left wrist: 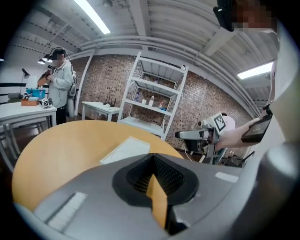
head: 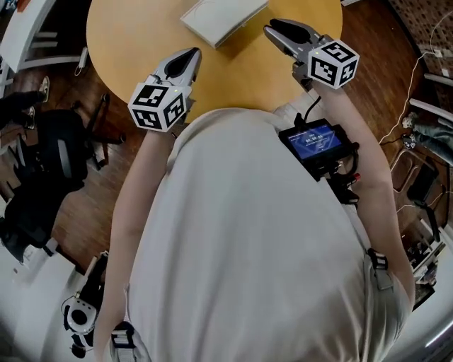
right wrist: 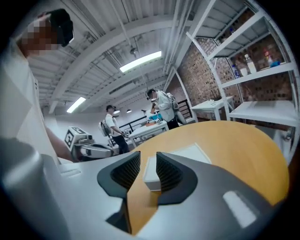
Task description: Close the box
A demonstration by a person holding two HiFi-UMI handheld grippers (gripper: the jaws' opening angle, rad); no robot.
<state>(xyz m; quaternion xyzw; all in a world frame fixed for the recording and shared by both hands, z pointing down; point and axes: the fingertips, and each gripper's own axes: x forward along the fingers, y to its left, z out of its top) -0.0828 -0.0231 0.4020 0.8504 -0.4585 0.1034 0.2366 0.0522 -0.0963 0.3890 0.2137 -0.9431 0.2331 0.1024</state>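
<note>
tan table, flat white box, shut

**Colour key.** We show a white box on an ochre-yellow table. The left gripper and right gripper are grey, with black ribbed pads and white cubes bearing black square markers. The far wall is mottled red-brown brick.

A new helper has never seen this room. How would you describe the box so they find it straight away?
Find the round yellow-wood table in front of the person. On it lies a flat white rectangular box, turned askew. It is the only thing lying on the tabletop; the left gripper and right gripper are grey and held above the table.
</note>
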